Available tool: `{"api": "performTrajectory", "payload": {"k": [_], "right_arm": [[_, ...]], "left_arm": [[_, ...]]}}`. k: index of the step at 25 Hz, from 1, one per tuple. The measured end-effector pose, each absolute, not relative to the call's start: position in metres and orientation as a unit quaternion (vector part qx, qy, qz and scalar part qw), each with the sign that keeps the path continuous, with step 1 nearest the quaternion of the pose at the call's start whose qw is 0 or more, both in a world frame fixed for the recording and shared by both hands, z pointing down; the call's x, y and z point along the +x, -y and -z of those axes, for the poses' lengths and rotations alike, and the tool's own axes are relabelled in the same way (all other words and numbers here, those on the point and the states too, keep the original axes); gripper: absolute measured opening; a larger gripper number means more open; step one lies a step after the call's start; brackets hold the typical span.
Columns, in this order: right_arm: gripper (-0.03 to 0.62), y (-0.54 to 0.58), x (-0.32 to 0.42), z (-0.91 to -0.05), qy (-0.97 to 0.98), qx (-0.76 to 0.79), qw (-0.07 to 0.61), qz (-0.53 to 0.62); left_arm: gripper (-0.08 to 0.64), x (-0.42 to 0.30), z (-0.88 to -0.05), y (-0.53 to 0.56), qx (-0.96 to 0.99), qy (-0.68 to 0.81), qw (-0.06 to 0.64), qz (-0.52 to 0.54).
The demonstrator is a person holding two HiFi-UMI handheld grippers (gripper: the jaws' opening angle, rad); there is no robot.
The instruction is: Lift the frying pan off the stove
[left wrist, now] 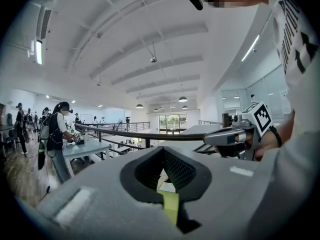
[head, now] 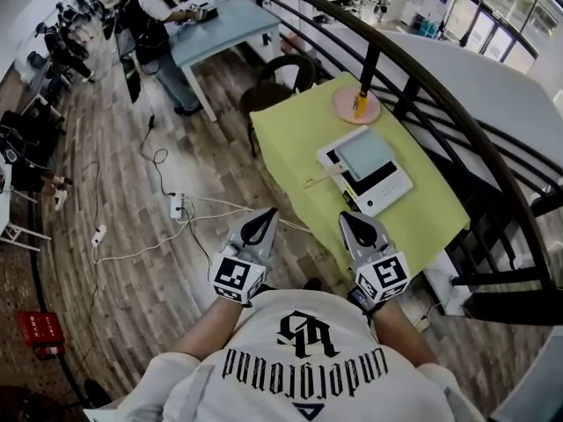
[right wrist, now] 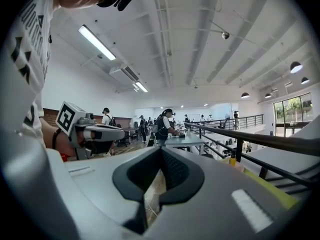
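A white stove point(head: 380, 188) lies on the yellow-green table point(head: 299, 139), well ahead of me. On it sits a square pale-teal frying pan point(head: 365, 154) with a wooden handle point(head: 322, 179) pointing left. My left gripper point(head: 263, 217) is held close to my chest above the floor, left of the table's near corner, shut and empty. My right gripper point(head: 357, 221) hovers over the table's near edge, just short of the stove, also shut with nothing in it. In the left gripper view the closed jaws point(left wrist: 163, 151) frame a strip of the table cloth, and in the right gripper view the jaws point(right wrist: 160, 150) are likewise closed.
A pink plate point(head: 355, 106) with a yellow bottle point(head: 360, 102) stands at the table's far end. A black chair point(head: 283, 76) is behind the table and a curved black railing point(head: 422, 69) runs along its right. Cables and power strips point(head: 176, 206) lie on the wooden floor; a person works at a grey-blue table point(head: 224, 25).
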State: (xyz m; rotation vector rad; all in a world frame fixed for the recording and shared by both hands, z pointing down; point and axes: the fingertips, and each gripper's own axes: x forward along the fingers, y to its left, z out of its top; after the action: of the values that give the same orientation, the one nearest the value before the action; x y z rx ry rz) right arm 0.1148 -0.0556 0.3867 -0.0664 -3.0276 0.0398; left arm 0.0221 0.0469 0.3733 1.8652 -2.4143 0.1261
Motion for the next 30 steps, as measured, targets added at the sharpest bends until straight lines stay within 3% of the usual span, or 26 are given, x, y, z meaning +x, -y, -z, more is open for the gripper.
{"api": "performTrajectory", "payload": {"k": [17,30], "right_arm": [[0.002,0.124,0.105,-0.405,0.994,0.081,0.066,-0.03],[0.002,0.162,0.03,-0.41,0.98,0.181,0.073,-0.047]], "left_arm": [[0.006,-0.009,-0.398,0.062,0.702,0.708,0.061,-0.039],[0.006,-0.098,-0.402,0.123,0.773,0.629,0.07,-0.04]]}}
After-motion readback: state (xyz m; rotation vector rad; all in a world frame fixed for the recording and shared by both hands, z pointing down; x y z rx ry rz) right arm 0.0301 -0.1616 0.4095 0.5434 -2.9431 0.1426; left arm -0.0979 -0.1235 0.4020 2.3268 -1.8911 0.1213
